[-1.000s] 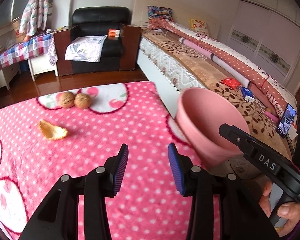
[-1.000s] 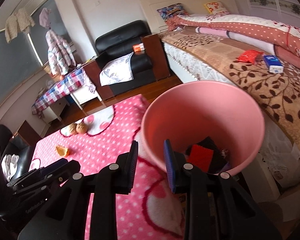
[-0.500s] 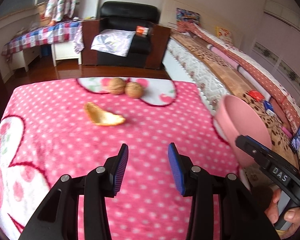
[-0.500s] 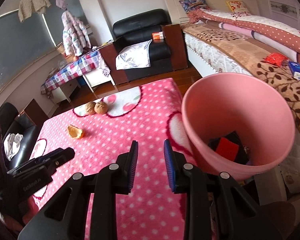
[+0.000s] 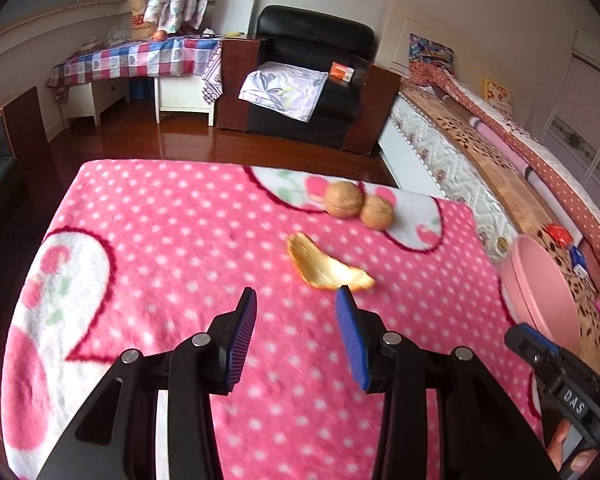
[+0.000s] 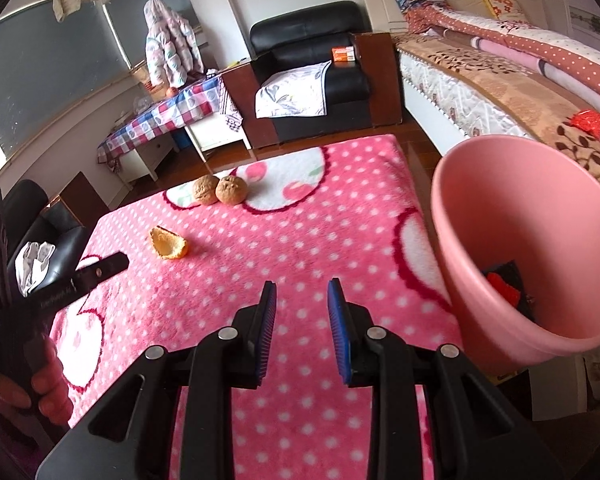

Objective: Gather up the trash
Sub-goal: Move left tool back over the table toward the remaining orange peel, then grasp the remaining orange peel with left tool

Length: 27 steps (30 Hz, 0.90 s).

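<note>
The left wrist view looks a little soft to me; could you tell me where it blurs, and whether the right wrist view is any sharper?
Left wrist view: the pink dotted blanket smears around the left gripper, the orange peel is slightly soft, the far room is crisp. Right wrist view: sharper throughout, with the peel, both walnuts and the pink bin clean-edged. Both views bow straight lines and darken at the corners.

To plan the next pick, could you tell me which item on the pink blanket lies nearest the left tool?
The orange peel, just ahead of the left tool; both walnuts lie farther back.
</note>
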Motion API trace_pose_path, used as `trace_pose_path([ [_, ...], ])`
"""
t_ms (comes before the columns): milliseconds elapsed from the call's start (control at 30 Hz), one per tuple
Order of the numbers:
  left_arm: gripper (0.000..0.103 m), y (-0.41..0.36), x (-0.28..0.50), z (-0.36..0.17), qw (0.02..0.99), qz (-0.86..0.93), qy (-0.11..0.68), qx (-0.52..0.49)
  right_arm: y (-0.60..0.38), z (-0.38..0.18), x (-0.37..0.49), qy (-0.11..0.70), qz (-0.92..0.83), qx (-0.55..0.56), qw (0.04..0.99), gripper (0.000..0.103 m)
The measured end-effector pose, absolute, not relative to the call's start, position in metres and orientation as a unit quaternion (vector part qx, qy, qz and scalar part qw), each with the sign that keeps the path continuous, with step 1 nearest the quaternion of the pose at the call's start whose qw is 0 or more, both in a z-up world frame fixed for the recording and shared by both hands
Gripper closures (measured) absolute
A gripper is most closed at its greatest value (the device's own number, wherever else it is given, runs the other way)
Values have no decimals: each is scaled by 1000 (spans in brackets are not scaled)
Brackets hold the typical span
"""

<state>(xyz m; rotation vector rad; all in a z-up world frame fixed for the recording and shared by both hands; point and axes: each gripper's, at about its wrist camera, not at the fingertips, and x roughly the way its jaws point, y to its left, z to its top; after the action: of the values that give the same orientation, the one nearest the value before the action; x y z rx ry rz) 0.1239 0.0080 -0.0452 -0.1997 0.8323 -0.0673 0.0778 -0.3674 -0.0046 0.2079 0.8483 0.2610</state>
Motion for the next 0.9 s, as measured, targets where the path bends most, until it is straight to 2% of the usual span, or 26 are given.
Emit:
trace_pose_path([
  [667,63,-11,185,-74,902,-33,423,-83,-355,-24,91,433,135,93,887,76],
  [700,66,-13,188,-76,901,-33,425,-84,-355,-24,91,432,135,93,887,76],
  [833,93,-19,192,-79,898,-26,431,-83,-357,-21,89,428,134,94,889,76],
  [900,97,-21,189,-76,900,-29,427,-86,-359,-19,88,424,133,96,891,76],
])
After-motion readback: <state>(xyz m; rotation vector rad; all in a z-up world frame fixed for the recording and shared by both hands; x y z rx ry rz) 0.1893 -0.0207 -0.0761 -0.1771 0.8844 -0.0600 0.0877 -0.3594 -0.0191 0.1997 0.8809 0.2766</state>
